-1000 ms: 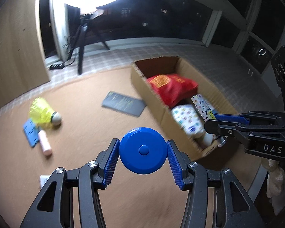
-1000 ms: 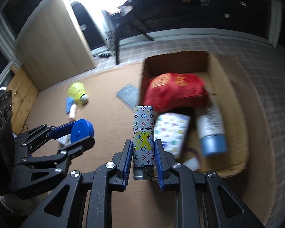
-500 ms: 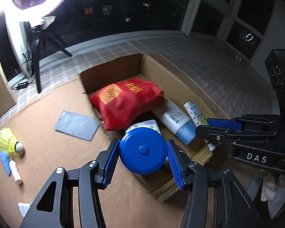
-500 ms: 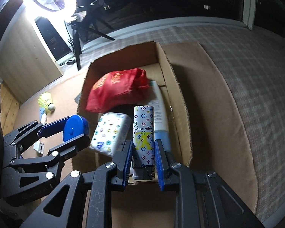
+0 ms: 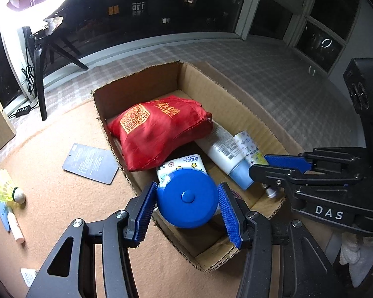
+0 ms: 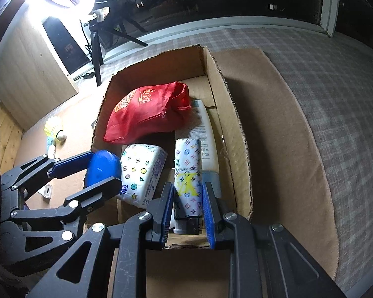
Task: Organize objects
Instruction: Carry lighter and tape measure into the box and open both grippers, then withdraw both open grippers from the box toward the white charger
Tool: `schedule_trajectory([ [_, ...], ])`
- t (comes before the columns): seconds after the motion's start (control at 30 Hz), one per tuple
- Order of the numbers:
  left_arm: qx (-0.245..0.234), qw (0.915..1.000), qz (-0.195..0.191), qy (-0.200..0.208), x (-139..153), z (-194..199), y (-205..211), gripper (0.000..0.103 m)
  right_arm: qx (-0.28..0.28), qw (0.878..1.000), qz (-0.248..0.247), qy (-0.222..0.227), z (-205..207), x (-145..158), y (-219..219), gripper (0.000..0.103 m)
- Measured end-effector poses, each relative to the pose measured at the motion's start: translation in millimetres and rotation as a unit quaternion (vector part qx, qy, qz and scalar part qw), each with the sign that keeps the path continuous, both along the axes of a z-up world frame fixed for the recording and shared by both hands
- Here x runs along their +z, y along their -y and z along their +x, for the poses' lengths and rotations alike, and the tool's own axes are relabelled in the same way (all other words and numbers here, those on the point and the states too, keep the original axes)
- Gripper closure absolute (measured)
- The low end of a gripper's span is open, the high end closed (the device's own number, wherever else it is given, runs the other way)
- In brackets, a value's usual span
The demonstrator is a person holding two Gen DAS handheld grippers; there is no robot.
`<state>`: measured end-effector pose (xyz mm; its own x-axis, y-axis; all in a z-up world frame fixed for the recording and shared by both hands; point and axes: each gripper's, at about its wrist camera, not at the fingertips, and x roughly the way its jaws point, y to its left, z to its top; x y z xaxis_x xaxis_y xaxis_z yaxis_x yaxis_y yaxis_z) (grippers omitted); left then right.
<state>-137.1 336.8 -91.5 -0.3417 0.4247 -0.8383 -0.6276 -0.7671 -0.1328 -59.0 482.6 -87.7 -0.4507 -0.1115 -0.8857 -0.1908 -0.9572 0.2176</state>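
Observation:
My left gripper [image 5: 187, 198] is shut on a round blue tape measure [image 5: 186, 197], held over the near end of the cardboard box [image 5: 258, 121]. It also shows in the right wrist view [image 6: 102, 167]. My right gripper [image 6: 187, 198] is shut on a patterned white lighter [image 6: 187, 173], low over the box's near end [image 6: 238, 154]. In the box lie a red pouch [image 5: 159, 129], a white tube with a blue cap [image 5: 226, 151] and a patterned tissue pack [image 6: 143, 173].
On the tan mat left of the box lie a grey card [image 5: 90, 160], a yellow shuttlecock [image 5: 5, 186], a pink stick [image 5: 16, 228] and a blue item [image 5: 1, 213]. A ring light on a tripod [image 5: 39, 57] stands at the back left.
Both grippers have moved further over the box with their objects still held. The view has swung from the mat towards the box.

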Motion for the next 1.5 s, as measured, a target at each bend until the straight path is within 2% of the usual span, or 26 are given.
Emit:
schedule_trajectory([
  [0.2,0.003,1.0000,0.006,-0.002,6.6,0.3,8.7,0.047,-0.003,1.000,0.002,0.001,-1.2,2.3,1.9,0.079],
  [0.3,0.007,0.9999,0.012,-0.002,10.2,0.1,16.4,0.047,-0.010,1.000,0.000,-0.004,0.1,5.8,2.7,0.070],
  [0.57,0.029,0.9991,0.029,-0.007,26.8,7.1,55.3,0.047,-0.013,1.000,-0.014,-0.022,2.9,19.7,19.7,0.065],
  [1.03,0.115,0.9927,0.037,-0.004,32.0,25.8,179.1,0.047,0.041,0.998,-0.038,-0.030,-15.8,25.5,93.6,0.061],
  [1.5,0.206,0.9776,0.035,0.023,2.6,36.0,299.4,0.047,0.108,0.992,-0.070,-0.011,-35.7,8.0,173.4,0.060],
])
